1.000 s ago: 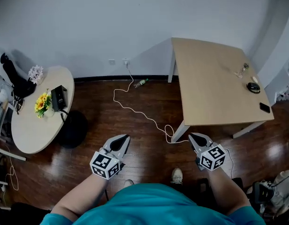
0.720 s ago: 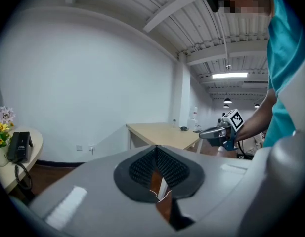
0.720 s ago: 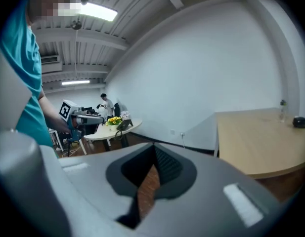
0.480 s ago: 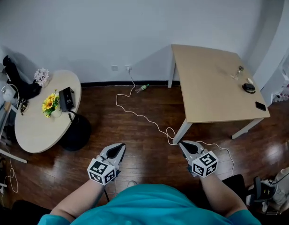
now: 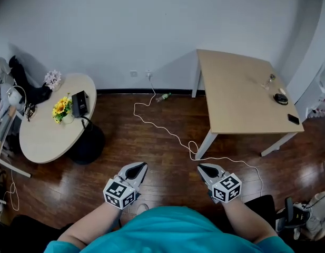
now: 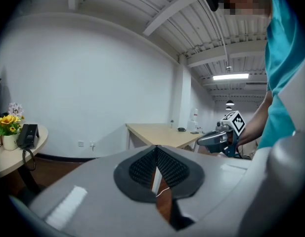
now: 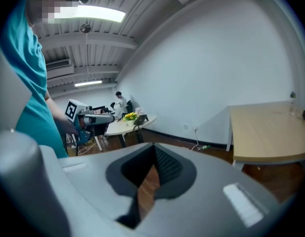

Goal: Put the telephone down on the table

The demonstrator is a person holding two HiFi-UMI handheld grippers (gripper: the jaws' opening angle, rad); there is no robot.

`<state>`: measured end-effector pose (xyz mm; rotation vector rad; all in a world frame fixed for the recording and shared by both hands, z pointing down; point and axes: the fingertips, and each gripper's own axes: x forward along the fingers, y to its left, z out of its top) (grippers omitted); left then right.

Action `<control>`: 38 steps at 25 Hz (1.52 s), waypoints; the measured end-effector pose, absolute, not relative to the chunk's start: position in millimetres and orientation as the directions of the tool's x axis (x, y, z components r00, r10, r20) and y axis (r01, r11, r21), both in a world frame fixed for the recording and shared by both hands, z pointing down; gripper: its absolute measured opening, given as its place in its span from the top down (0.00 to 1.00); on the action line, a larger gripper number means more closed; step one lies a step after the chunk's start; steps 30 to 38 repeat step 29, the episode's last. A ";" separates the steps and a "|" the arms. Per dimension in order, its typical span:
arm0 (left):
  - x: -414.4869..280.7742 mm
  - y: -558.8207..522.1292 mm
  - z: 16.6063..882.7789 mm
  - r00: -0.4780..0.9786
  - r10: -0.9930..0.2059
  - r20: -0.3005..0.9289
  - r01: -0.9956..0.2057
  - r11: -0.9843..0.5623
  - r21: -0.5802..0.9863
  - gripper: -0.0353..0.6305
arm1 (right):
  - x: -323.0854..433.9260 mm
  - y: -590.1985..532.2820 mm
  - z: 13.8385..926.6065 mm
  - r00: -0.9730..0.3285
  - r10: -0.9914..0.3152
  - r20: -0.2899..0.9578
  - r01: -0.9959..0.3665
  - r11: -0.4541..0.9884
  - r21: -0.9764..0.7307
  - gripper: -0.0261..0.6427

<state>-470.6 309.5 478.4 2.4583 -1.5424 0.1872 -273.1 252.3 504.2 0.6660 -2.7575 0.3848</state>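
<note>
Head view: left gripper (image 5: 139, 166) and right gripper (image 5: 203, 168) are low centre over the wood floor (image 5: 162, 157), both clenched on nothing, jaws tip to tip. Black telephone (image 5: 79, 102) sits on the round table (image 5: 46, 141) at left, beside yellow flowers (image 5: 61, 108). Rectangular table (image 5: 241, 99) is upper right.

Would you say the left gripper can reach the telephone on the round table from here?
Probably not yet. The left gripper hangs over the wooden floor, well short of the round table where the telephone stands. Nothing blocks the way, so stepping closer should do; its jaws are shut.
</note>
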 end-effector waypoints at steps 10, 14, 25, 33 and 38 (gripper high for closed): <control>-504.0 315.9 477.6 0.454 -0.865 0.215 -0.891 -0.432 0.141 0.94 | -305.6 269.3 503.4 -0.840 -0.420 0.344 -0.500 0.846 -0.187 0.96; -506.8 317.9 477.9 0.440 -0.872 0.213 -0.897 -0.416 0.149 0.94 | -307.0 265.2 500.4 -0.841 -0.411 0.350 -0.490 0.854 -0.173 0.96; -506.1 321.3 482.8 0.433 -0.875 0.219 -0.900 -0.403 0.168 0.94 | -308.1 260.0 495.9 -0.846 -0.400 0.353 -0.476 0.865 -0.161 0.96; -506.3 320.2 483.6 0.432 -0.875 0.217 -0.900 -0.403 0.169 0.94 | -308.4 259.7 497.3 -0.849 -0.392 0.354 -0.468 0.869 -0.159 0.96; -506.3 320.2 483.6 0.432 -0.875 0.217 -0.900 -0.403 0.169 0.94 | -308.4 259.7 497.3 -0.849 -0.392 0.354 -0.468 0.869 -0.159 0.96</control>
